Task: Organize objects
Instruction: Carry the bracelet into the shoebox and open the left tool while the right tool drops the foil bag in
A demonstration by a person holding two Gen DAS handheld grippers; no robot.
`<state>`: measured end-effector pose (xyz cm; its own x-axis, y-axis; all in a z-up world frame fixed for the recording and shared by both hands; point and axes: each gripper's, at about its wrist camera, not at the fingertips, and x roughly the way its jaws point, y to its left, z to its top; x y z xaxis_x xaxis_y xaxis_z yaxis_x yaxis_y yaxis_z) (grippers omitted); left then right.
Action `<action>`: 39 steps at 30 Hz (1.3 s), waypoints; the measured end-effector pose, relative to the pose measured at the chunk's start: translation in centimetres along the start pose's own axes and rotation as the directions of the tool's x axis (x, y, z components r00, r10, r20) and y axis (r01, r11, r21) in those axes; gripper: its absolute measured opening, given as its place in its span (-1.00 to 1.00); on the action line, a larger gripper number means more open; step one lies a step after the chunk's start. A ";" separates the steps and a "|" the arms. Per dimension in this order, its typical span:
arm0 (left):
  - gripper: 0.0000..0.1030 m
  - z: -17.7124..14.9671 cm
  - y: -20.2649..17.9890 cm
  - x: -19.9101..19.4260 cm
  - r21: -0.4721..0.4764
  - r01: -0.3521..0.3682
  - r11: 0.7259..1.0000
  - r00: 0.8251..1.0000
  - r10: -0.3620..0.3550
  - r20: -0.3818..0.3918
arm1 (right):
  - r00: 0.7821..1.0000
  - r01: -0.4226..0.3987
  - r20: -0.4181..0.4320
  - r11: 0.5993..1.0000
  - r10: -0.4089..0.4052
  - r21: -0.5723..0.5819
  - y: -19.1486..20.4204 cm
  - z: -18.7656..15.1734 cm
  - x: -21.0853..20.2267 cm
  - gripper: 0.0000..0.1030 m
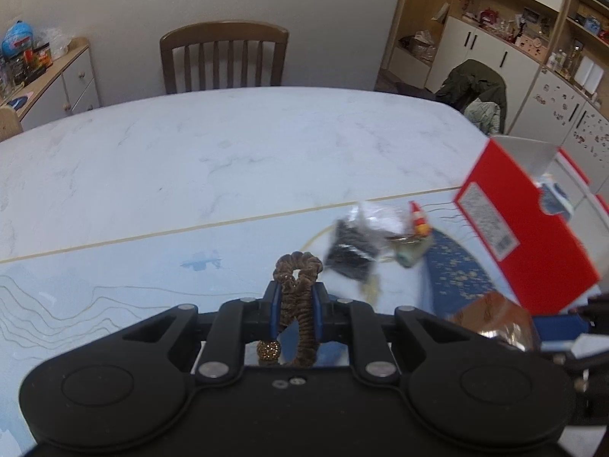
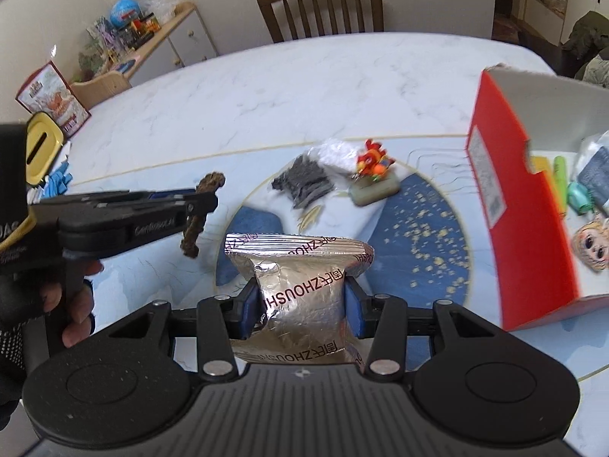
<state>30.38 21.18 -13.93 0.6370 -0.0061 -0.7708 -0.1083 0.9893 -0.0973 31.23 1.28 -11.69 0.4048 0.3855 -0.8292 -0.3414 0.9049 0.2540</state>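
Note:
My left gripper [image 1: 297, 306] is shut on a brown velvet scrunchie [image 1: 298, 285] with a gold bead; the right wrist view shows that gripper [image 2: 207, 200] from the side, held above the mat with the scrunchie [image 2: 192, 234] hanging from it. My right gripper [image 2: 302, 301] is shut on a silver foil snack packet [image 2: 300, 289]. A red open box [image 2: 506, 205] stands at the right and holds several small items. On the mat ahead lie a black bag of small parts [image 2: 304, 182] and a red rooster figure [image 2: 375, 163] on a pale base.
A blue round-patterned mat [image 2: 418, 228] covers the near end of the white marble table [image 1: 228, 144]. A wooden chair [image 1: 224, 57] stands at the far side. A gloved hand [image 2: 57, 304] holds the left gripper. A sideboard [image 2: 167, 45] with clutter is far left.

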 end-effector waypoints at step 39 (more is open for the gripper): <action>-0.72 6.1 -26.7 -1.5 0.181 0.086 0.980 0.993 -0.099 0.062 | 0.957 0.193 0.211 0.980 -0.199 0.048 -27.3 5.5 -12.3 -0.14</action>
<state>36.96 -4.31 -6.28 0.6910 -0.0950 -0.7166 0.0870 0.9950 -0.0480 40.20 -27.19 -5.70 0.6341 0.2273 -0.7391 -0.2160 0.9698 0.1129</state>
